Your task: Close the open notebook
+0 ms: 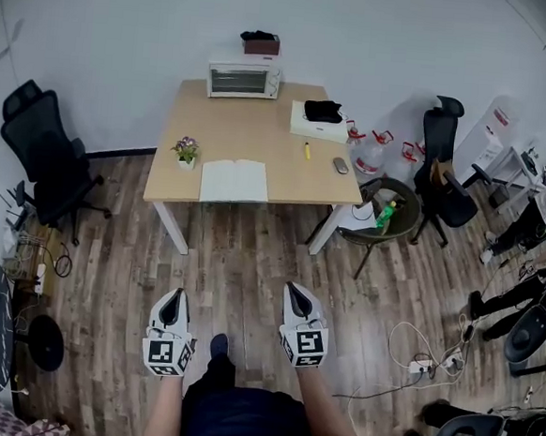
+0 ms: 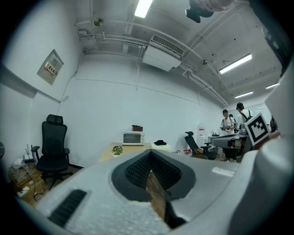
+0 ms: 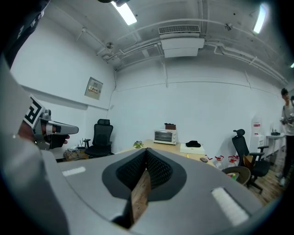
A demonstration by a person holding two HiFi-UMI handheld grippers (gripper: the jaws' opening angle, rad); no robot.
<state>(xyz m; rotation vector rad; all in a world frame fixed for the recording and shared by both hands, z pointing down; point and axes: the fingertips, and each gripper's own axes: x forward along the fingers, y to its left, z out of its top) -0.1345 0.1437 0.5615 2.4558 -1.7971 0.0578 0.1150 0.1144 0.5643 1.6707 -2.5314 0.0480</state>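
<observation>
A wooden table [image 1: 261, 131] is seen well ahead of the jaws, set against a white wall [image 1: 128, 22]. A plank floor [image 1: 251, 258] is spread below them. One black office chair [image 1: 43, 152] is placed to their left, another chair [image 1: 443, 169] to their right. A ceiling strip light [image 3: 125, 13] is lit above.

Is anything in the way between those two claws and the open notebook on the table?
Nothing visible. Only bare wooden floor lies between the left claw, the right claw and the notebook at the table's near edge. The potted plant stands beside it, off to the side.
</observation>
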